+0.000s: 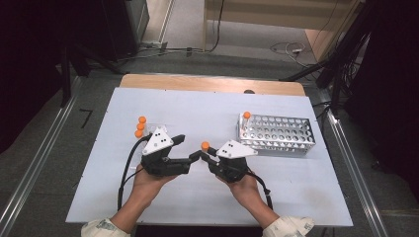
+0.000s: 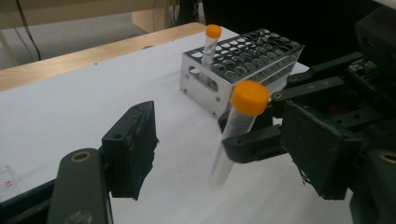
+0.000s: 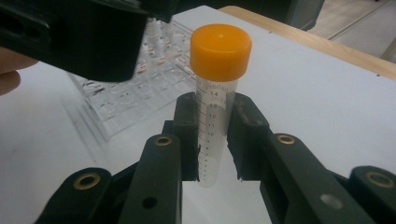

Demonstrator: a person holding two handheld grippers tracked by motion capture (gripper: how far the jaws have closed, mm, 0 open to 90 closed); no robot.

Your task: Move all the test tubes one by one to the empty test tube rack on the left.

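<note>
We see the right gripper (image 3: 212, 140) pinching an orange-capped tube (image 3: 215, 107) upright near the table's (image 1: 296, 187) middle. The left gripper (image 2: 224, 154) is spread around the tube, pads apart from it.

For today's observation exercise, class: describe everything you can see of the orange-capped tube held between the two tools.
The tube is a clear plastic cylinder with a rounded bottom, printed graduation marks and numbers, and an orange screw cap. It looks empty. It stands nearly upright, slightly tilted, above the white table. The right hand-held gripper clamps it at mid-body, black pads pressing both sides. The left hand-held gripper brackets it with open jaws, not touching. A metal rack holding another capped tube stands beyond.
</note>
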